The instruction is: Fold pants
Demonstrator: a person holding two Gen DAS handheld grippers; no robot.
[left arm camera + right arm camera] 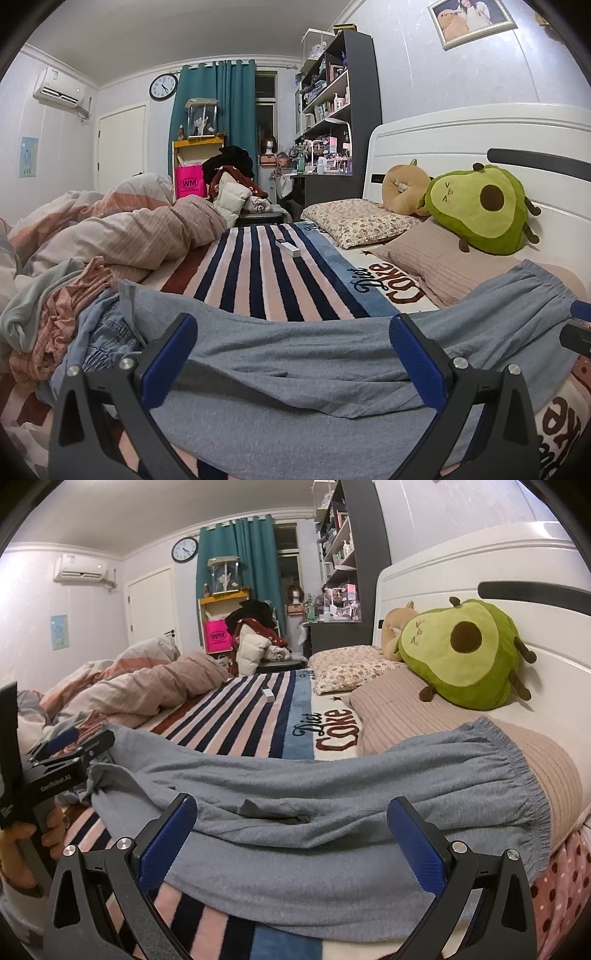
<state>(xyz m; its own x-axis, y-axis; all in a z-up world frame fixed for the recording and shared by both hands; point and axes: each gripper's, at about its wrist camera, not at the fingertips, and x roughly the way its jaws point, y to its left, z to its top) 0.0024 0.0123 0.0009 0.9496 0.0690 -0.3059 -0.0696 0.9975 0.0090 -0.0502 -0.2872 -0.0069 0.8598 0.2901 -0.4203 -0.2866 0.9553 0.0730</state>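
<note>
Right now the left hand-held gripper [293, 356] is wide open, with nothing between its blue pads [168, 360], and it sits low at the bottom middle of the left wrist view, just over the grey pants [295, 369]. The right hand-held gripper [291, 836] is wide open too, at the bottom middle of the right wrist view, low over the same pants. The pants lie flat and long across the bed [243, 709], on top of a striped blanket [258, 266]. Their stretchy waistband [532, 790] is at the right of the frame, resting on a pink pillow [424, 709], and the leg ends [103, 775] reach to the left, near a pile of other clothes [62, 314]. I think the pants are soft, light and floppy, so they will bend and bunch up easily and will not slip much. Good spots to pinch look like the waistband and the leg ends. At the far left of the right wrist view, a hand [40, 834] holds the left tool by its handle, pointing forward across the bed. A green avocado toy [480, 206] leans on the headboard, well apart from the pants.
</note>
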